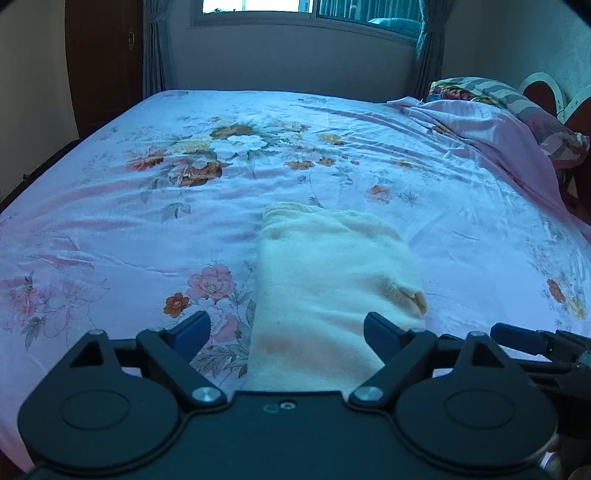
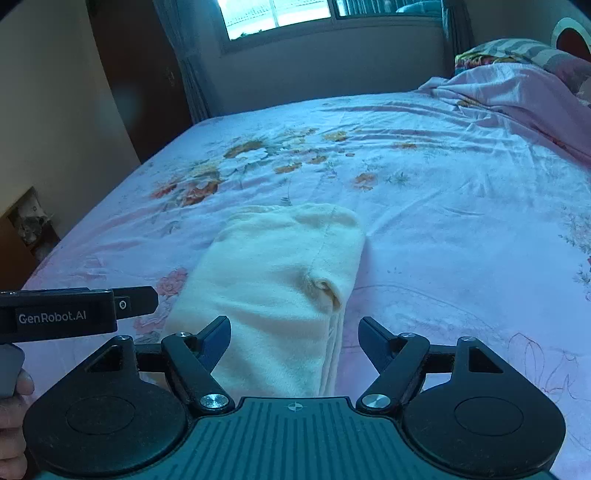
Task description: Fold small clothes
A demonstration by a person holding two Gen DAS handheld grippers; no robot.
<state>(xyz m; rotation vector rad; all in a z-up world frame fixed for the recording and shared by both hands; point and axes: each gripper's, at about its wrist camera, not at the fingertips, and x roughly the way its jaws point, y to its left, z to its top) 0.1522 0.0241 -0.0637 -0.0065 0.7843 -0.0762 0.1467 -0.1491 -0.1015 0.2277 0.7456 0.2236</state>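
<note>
A cream, fuzzy small garment (image 1: pixel 325 280) lies folded into a narrow stack on the floral bed sheet (image 1: pixel 147 229), a small tuck showing on its right side. My left gripper (image 1: pixel 288 328) hovers above its near end, open, nothing between the blue-padded fingers (image 1: pixel 194 332). In the right wrist view the same folded garment (image 2: pixel 280 280) runs away from my right gripper (image 2: pixel 295 332), which is open above the garment's near right edge and holds nothing. The left gripper's body (image 2: pixel 74 314) shows at the left, the right gripper's finger (image 1: pixel 524 338) at the far right.
A crumpled pink blanket (image 1: pixel 491 133) and a striped pillow (image 1: pixel 517 99) lie at the bed's far right. A dark wardrobe (image 1: pixel 103 66) stands on the left, a window and curtains (image 1: pixel 295 11) beyond the bed. A hand (image 2: pixel 14 406) is at the lower left.
</note>
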